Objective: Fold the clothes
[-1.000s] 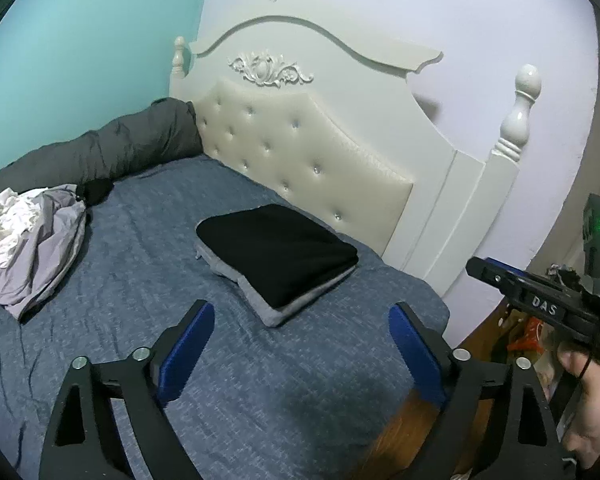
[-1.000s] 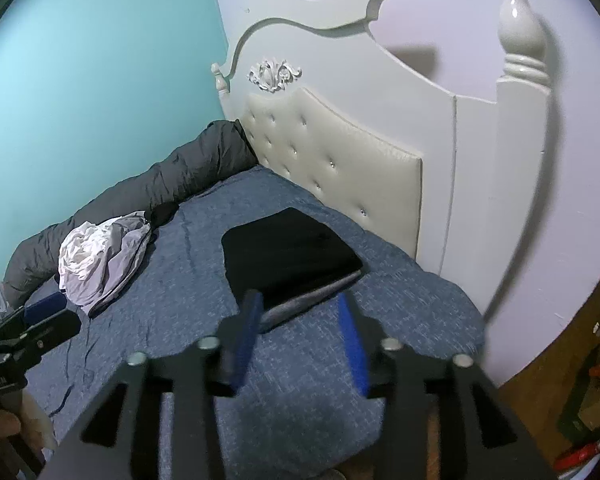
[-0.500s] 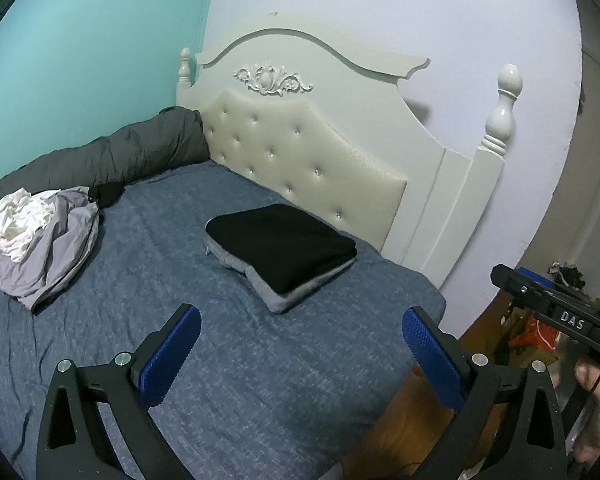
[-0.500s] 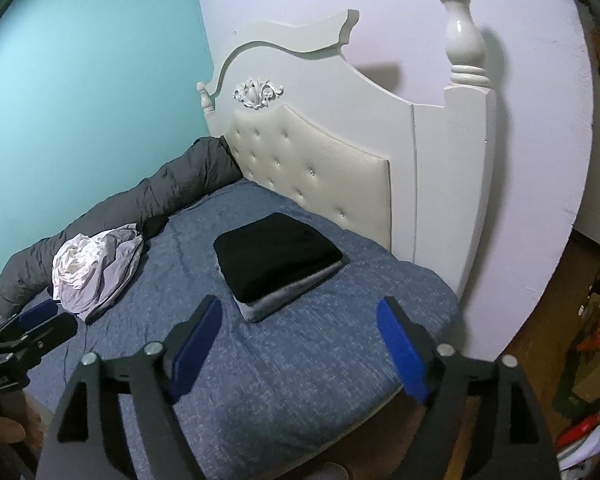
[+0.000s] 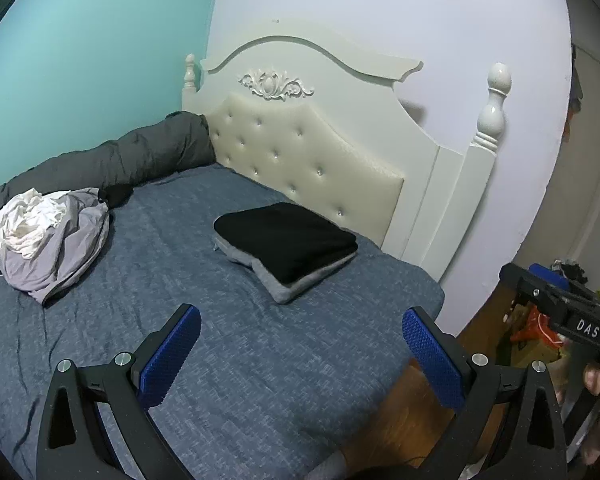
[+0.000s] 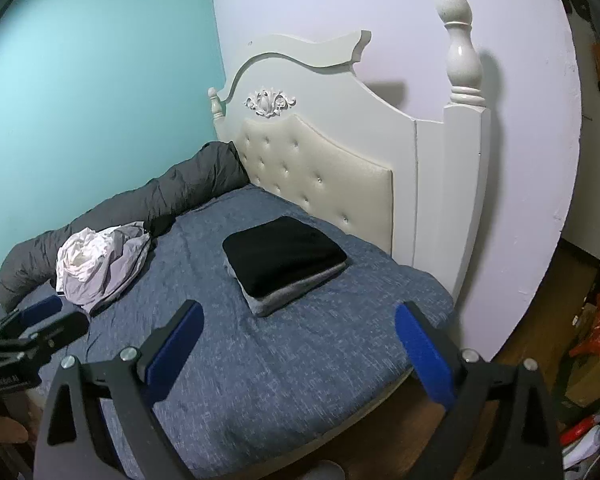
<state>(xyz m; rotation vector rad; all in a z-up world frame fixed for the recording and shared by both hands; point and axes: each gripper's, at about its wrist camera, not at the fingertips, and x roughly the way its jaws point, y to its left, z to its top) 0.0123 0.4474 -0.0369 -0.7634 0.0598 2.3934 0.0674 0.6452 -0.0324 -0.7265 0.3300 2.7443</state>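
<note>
A folded stack, a black garment point(image 5: 286, 236) on a grey one point(image 5: 300, 286), lies on the blue bed point(image 5: 240, 360) near the headboard; it also shows in the right wrist view point(image 6: 282, 254). A crumpled pile of white and grey clothes point(image 5: 46, 236) lies at the far left of the bed, also seen in the right wrist view point(image 6: 100, 264). My left gripper point(image 5: 300, 332) is open and empty, held above the bed's near part. My right gripper point(image 6: 298, 330) is open and empty, well back from the stack.
A cream tufted headboard point(image 5: 312, 160) with posts stands behind the bed. A dark grey rolled duvet point(image 5: 112, 160) lies along the teal wall. Wooden floor with clutter point(image 6: 596, 332) is at the right of the bed.
Both grippers have pulled back and up from the folded stack. The right gripper's jaws have opened wide from nearly closed; the left stayed open.
</note>
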